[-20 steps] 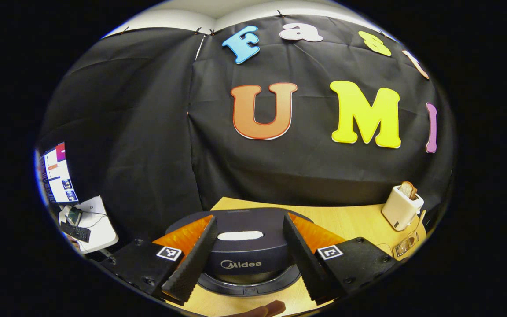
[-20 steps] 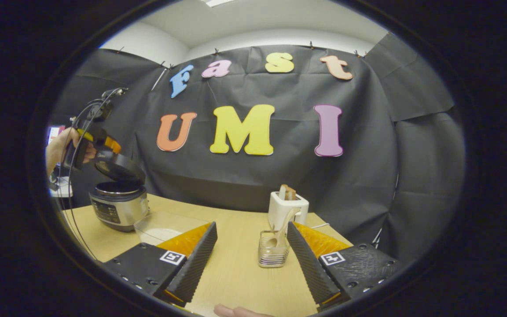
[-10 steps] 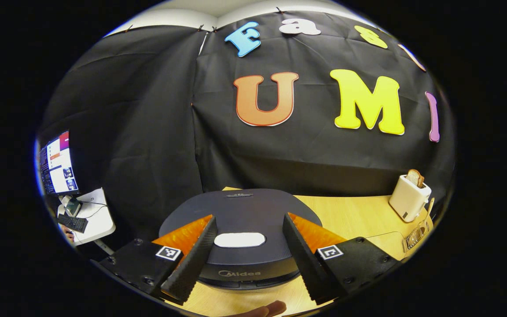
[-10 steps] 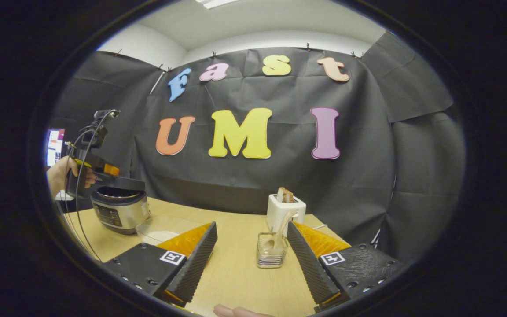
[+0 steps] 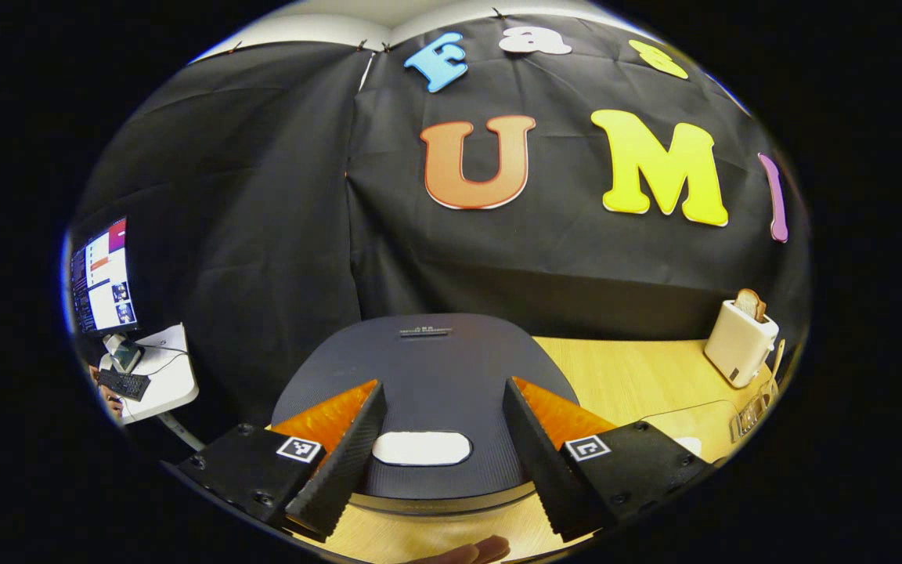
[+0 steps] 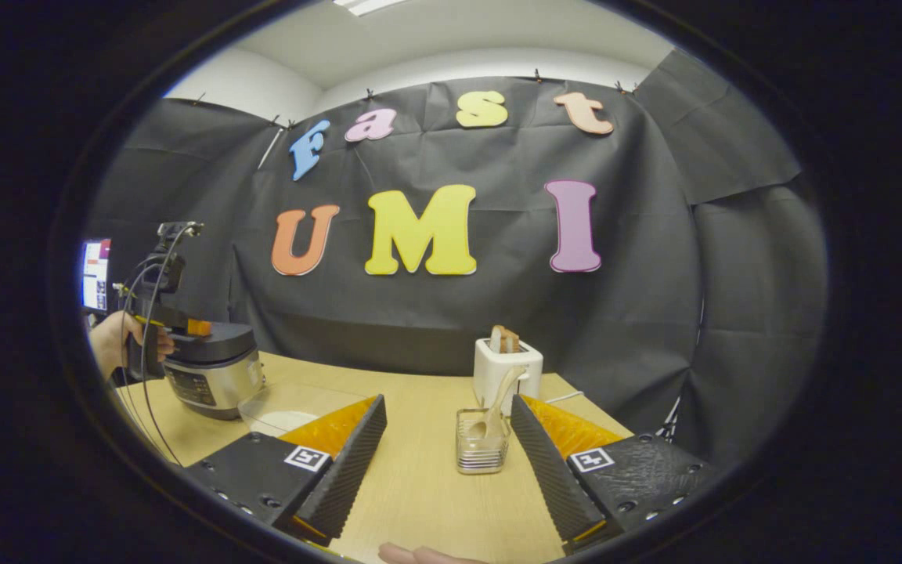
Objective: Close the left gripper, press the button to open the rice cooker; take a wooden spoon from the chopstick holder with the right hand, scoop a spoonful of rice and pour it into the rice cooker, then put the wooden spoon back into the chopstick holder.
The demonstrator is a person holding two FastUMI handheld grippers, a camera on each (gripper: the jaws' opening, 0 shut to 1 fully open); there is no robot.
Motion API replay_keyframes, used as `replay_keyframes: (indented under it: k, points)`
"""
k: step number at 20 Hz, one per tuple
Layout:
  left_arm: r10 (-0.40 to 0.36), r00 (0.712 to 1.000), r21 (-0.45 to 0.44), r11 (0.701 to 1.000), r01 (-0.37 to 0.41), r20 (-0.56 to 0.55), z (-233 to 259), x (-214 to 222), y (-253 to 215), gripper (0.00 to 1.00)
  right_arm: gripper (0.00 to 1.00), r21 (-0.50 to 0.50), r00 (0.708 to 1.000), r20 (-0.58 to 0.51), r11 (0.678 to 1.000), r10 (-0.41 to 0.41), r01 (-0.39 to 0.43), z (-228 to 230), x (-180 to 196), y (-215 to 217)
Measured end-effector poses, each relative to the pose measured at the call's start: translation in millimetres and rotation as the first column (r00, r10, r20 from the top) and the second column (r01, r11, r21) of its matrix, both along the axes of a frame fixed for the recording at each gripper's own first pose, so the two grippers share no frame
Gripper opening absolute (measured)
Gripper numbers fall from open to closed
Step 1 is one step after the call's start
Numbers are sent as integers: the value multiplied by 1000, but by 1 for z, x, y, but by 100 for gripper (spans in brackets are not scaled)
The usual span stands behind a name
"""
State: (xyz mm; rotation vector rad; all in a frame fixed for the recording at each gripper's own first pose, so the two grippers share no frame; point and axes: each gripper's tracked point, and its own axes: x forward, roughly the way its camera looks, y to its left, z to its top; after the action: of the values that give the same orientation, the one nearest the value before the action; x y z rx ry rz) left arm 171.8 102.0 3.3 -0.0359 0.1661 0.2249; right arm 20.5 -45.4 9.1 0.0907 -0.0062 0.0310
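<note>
The dark rice cooker lid (image 5: 427, 352) lies flat and closed right under my left gripper (image 5: 443, 384). That gripper is open, its fingers standing either side of the white button (image 5: 421, 448). In the right gripper view the rice cooker (image 6: 212, 376) stands at the table's far left, with the left gripper (image 6: 177, 329) and a hand on top of it. My right gripper (image 6: 448, 401) is open and holds nothing. Just ahead of it a wooden spoon (image 6: 498, 395) leans in the clear chopstick holder (image 6: 482, 450).
A clear container with rice (image 6: 283, 407) sits between the cooker and my right gripper. A white toaster (image 6: 507, 368) with bread stands behind the holder. In the left gripper view the toaster (image 5: 741, 341) is at far right; a monitor and desk (image 5: 102, 278) lie beyond the table's left edge.
The cooker lid has swung down from raised to fully closed, with the left gripper going down on it. The right gripper has barely moved.
</note>
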Motion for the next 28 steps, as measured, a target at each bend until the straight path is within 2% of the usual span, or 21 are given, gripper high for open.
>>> replay_keyframes:
  k: [5, 8, 12, 13, 14, 15, 16, 17, 18, 19, 20, 23, 25, 28]
  points:
    - [-2, 996, 33, 999, -1, 86, 0, 6, 4, 97, 95, 14, 1000, -9, 1000, 9, -9, -4, 4, 2]
    - [2, 993, 17, 1000, -4, 117, -6, 6, 5, 98, 95, 15, 1000, -11, 1000, 12, -12, -4, 3, 3]
    - [0, 973, 75, 997, -18, 231, 0, 7, 5, 97, 95, 9, 1000, 0, 1000, 20, -20, -1, 0, 7]
    - [6, 971, 61, 998, -21, 241, -1, 8, 6, 100, 95, 8, 1000, 4, 1000, 22, -22, -1, 0, 7]
    - [10, 970, 56, 998, -25, 242, 0, 9, 6, 96, 97, 8, 1000, 2, 1000, 25, -25, -1, 0, 8]
    - [6, 966, 81, 996, -28, 260, 1, 7, 6, 96, 95, 8, 1000, -1, 1000, 23, -23, -3, 1, 8]
    - [7, 962, 95, 995, -34, 273, 3, 7, 7, 89, 95, 7, 1000, 0, 1000, 24, -24, -2, 1, 8]
    - [10, 961, 91, 995, -37, 277, 5, 7, 8, 89, 97, 5, 1000, -1, 1000, 23, -23, -3, 1, 7]
    - [11, 962, 99, 994, -39, 274, 4, 7, 7, 95, 95, 5, 1000, -4, 1000, 21, -21, -3, 1, 6]
    - [12, 964, 106, 994, -41, 266, 4, 6, 7, 89, 95, 6, 1000, -9, 1000, 20, -20, -4, 2, 6]
    - [6, 968, 113, 993, -36, 252, 4, 5, 5, 95, 97, 14, 1000, -15, 1000, 26, -26, -5, 3, 6]
    - [-28, 980, 167, 986, -5, 195, 5, -4, -5, 94, 95, 25, 999, -24, 999, 31, -31, -7, 5, 5]
    - [-18, 987, 201, 979, -15, 163, 7, -14, -6, 94, 95, 20, 1000, -25, 1000, 14, -13, -7, 5, 1]
    - [-38, 982, 206, 978, -2, 186, 23, -32, -19, 94, 95, 20, 1000, -23, 1000, 1, 0, -6, 4, -2]
